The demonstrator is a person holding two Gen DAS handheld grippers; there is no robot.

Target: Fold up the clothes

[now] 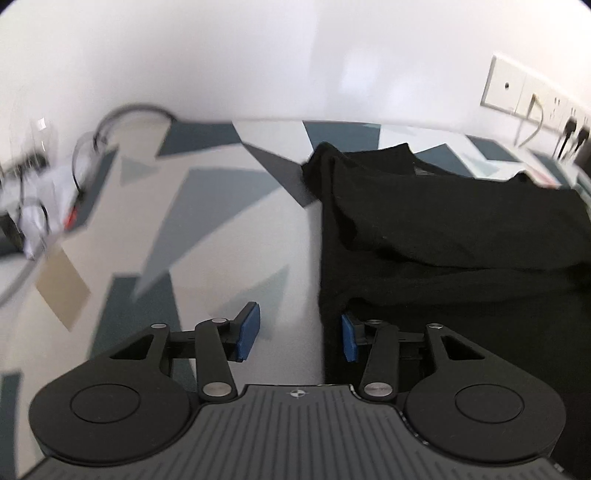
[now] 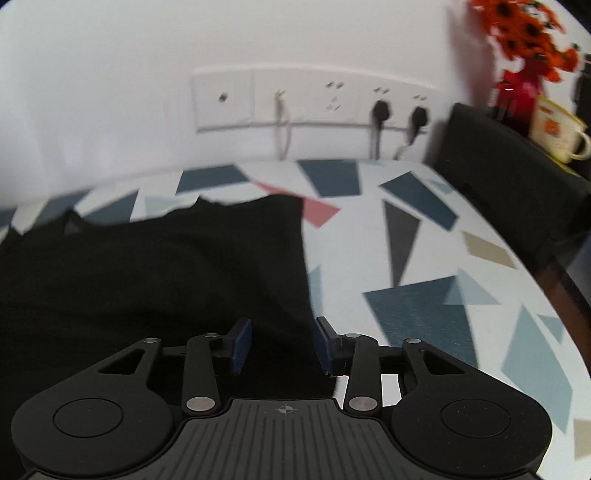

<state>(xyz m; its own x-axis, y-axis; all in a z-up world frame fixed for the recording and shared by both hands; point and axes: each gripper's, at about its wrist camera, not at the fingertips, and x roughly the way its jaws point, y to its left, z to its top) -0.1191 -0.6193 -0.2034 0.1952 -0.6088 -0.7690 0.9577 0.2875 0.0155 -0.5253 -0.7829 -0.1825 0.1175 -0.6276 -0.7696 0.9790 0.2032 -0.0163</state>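
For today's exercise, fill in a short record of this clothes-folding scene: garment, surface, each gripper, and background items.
garment: black T-shirt, partly folded, lying flat
surface: tablecloth with blue, grey and pink triangles
left gripper: open, straddling the shirt's left edge, pads not pressing
right gripper: open, over the shirt's right edge
wall: socket panel with two black plugs
far right: orange flowers, cream mug
far left: tangle of cables, blurred

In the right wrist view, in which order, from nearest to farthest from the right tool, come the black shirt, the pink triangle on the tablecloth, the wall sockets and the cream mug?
1. black shirt: under the right tool, spreading left.
2. pink triangle: just past the shirt's far corner.
3. wall sockets and cream mug: both far back, mug at right; too close to rank.
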